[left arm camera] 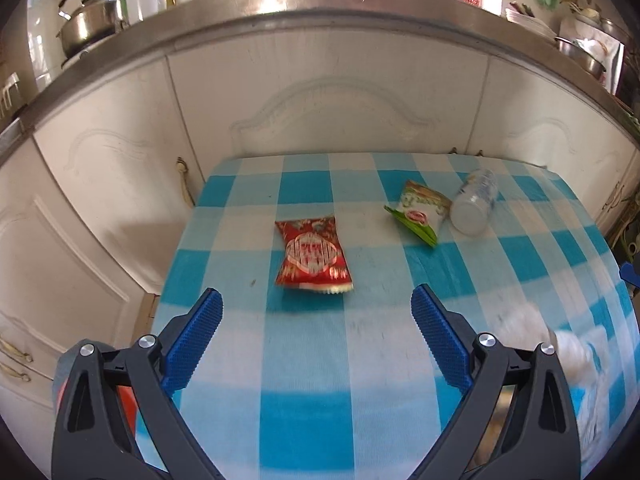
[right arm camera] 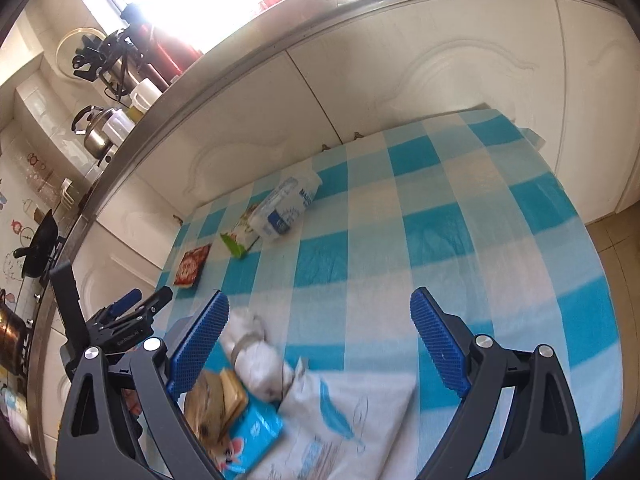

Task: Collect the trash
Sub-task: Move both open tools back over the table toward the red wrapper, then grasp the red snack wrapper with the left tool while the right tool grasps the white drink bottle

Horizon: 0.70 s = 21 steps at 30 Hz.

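A red snack packet [left arm camera: 312, 256] lies flat on the blue-and-white checked tablecloth [left arm camera: 304, 408], just beyond the open left gripper [left arm camera: 318, 304], whose fingers hold nothing. Further right, a green-and-white packet [left arm camera: 422, 210] lies against a clear plastic bottle [left arm camera: 476, 202] on its side. The right gripper [right arm camera: 319, 308] is open above the cloth. Under its left finger lie a crumpled white wad [right arm camera: 256, 352], a blue packet [right arm camera: 252, 432] and a white plastic bag with blue print [right arm camera: 360, 412]. The right wrist view also shows the bottle [right arm camera: 286, 208], green packet [right arm camera: 240, 240] and red packet [right arm camera: 193, 266] further off.
White cabinet doors [left arm camera: 332, 92] under a steel counter edge [left arm camera: 320, 4] stand right behind the table. Pots, a kettle [left arm camera: 86, 20] and bottles crowd the counter. The table drops off on the left to cabinets and on the right to tiled floor [right arm camera: 616, 248].
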Each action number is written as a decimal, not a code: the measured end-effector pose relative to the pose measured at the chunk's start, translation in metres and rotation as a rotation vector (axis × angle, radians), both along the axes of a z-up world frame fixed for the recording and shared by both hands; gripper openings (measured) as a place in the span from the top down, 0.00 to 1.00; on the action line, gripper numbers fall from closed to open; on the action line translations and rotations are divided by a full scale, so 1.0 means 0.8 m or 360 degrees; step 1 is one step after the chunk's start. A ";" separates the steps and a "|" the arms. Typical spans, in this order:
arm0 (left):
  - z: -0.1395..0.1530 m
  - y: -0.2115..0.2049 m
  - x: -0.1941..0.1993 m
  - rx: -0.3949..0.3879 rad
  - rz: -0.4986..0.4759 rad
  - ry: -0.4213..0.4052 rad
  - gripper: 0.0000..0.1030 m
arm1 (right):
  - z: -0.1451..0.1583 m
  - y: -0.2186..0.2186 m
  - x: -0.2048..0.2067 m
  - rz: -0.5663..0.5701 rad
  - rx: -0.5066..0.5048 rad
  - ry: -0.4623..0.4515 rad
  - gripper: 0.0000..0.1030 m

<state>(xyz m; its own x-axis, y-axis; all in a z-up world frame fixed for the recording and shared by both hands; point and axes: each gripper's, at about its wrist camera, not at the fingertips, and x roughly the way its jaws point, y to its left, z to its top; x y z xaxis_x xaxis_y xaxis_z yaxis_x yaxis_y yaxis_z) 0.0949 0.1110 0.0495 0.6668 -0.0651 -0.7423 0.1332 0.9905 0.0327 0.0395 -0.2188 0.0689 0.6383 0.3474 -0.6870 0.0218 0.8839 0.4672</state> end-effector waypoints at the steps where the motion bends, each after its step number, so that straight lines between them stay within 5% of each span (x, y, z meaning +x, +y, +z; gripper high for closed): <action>1: -0.003 -0.001 0.008 0.0011 0.0002 0.0006 0.07 | -0.001 0.000 0.011 0.0009 0.0007 0.0011 0.11; 12: -0.028 0.002 0.057 0.0012 -0.0014 0.0060 0.08 | -0.018 0.034 0.132 0.0164 0.0112 0.0095 0.11; 18: -0.034 0.006 0.070 -0.0041 -0.0024 0.0096 0.26 | -0.031 0.056 0.177 0.0178 0.0002 0.0136 0.11; 21: -0.039 0.007 0.075 -0.0062 -0.0032 0.0112 0.31 | -0.035 0.066 0.193 0.0194 -0.0089 0.0150 0.21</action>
<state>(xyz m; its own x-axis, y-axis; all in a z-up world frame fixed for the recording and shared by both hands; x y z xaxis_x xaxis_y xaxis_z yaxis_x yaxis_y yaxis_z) 0.1549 0.1170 0.0186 0.6115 -0.1074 -0.7839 0.1535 0.9880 -0.0156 0.1937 -0.1661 0.0405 0.5256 0.3778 -0.7622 -0.0459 0.9072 0.4181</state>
